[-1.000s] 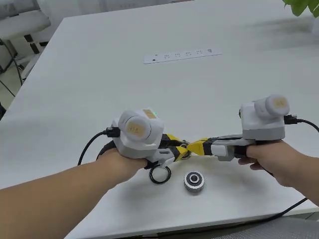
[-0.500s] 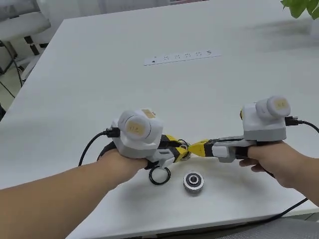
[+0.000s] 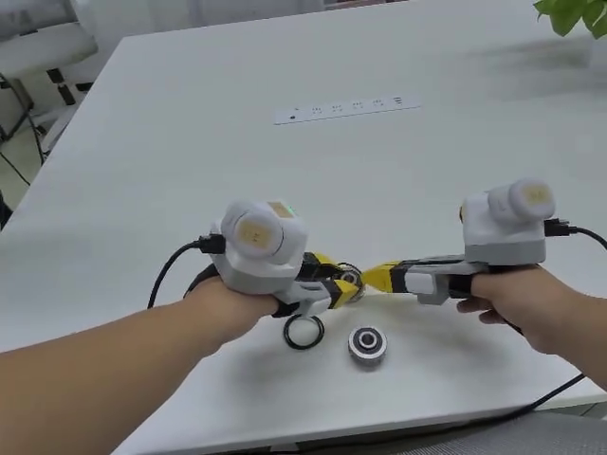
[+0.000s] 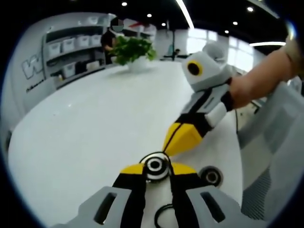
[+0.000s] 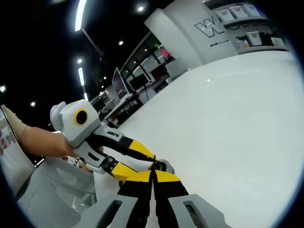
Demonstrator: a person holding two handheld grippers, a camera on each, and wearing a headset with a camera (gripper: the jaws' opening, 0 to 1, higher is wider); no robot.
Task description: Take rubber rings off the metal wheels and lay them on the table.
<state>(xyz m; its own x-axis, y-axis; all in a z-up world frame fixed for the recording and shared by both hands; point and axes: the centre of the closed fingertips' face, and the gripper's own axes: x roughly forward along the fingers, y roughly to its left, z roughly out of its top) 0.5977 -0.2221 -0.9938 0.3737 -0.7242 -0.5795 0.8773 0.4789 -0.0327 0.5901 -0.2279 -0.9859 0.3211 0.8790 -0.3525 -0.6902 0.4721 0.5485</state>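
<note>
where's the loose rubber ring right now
Head view: the rubber ring lies flat on the table, just below the left gripper and left of the loose metal wheel.

We saw the right gripper [image 5: 153,175] with its yellow-tipped jaws pressed together, their tips right against a metal wheel [image 5: 165,166]. The left gripper [image 5: 149,163] came in from the left, its jaws on either side of that wheel, above the white counter [image 5: 228,118].

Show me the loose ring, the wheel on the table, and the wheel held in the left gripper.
Ring [image 3: 303,348], head view, its lower arc.
Table wheel [image 3: 368,343], head view, its hub.
Held wheel [image 4: 156,165], left gripper view, its hub.
</note>
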